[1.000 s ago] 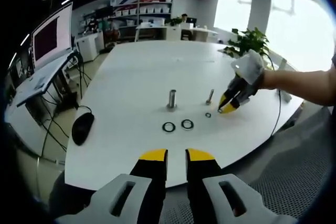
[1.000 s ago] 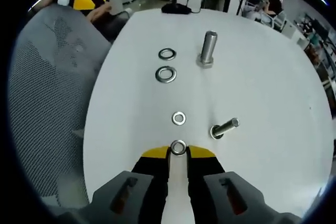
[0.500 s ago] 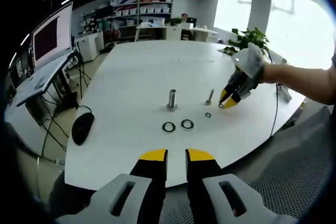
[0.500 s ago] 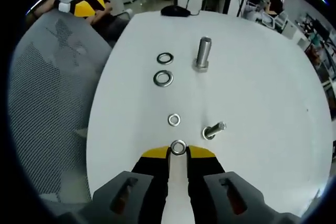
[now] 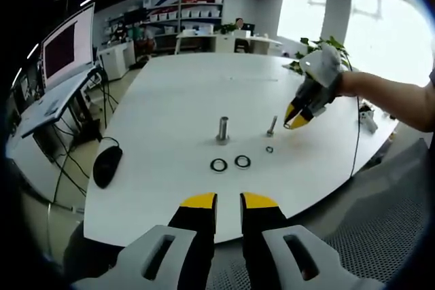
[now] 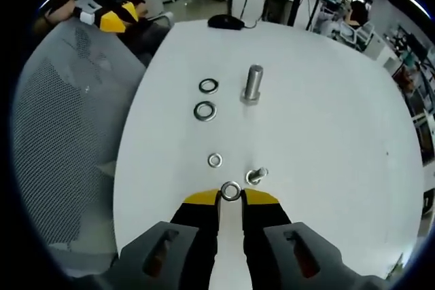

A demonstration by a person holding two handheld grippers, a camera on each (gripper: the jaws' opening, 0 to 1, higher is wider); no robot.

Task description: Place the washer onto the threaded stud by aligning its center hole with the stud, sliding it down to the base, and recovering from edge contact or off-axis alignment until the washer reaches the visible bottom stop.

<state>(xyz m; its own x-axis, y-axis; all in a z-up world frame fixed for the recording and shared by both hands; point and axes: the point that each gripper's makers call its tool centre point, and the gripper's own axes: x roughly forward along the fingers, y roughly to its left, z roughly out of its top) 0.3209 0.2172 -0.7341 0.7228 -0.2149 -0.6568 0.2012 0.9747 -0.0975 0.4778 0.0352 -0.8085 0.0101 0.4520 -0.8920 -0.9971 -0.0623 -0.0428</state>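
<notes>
Right gripper (image 6: 231, 196) is pinching a washer (image 6: 231, 191) at its tips, lower centre of the right gripper view, just left of the small stud (image 6: 257, 176), which is being seen nearly end-on. In the left gripper view the same gripper (image 5: 293, 119) is hovering at right centre, just right of the stud (image 5: 272, 125) and above the table (image 5: 170, 100). To do this well, I'd be centring the hole over the stud tip first, keeping the washer flat, then lowering; if an edge catches, back off, re-level and retry rather than pushing. Left gripper (image 5: 228, 203) is idling off the table's near edge at bottom centre, jaws slightly parted, gripping nothing. Spare washers are sitting on the table: a small one (image 6: 215, 160) beside the stud, two larger ones (image 6: 204, 111) near the big bolt (image 6: 253, 85). No containers in either view; the parts are lying loose on the table.
</notes>
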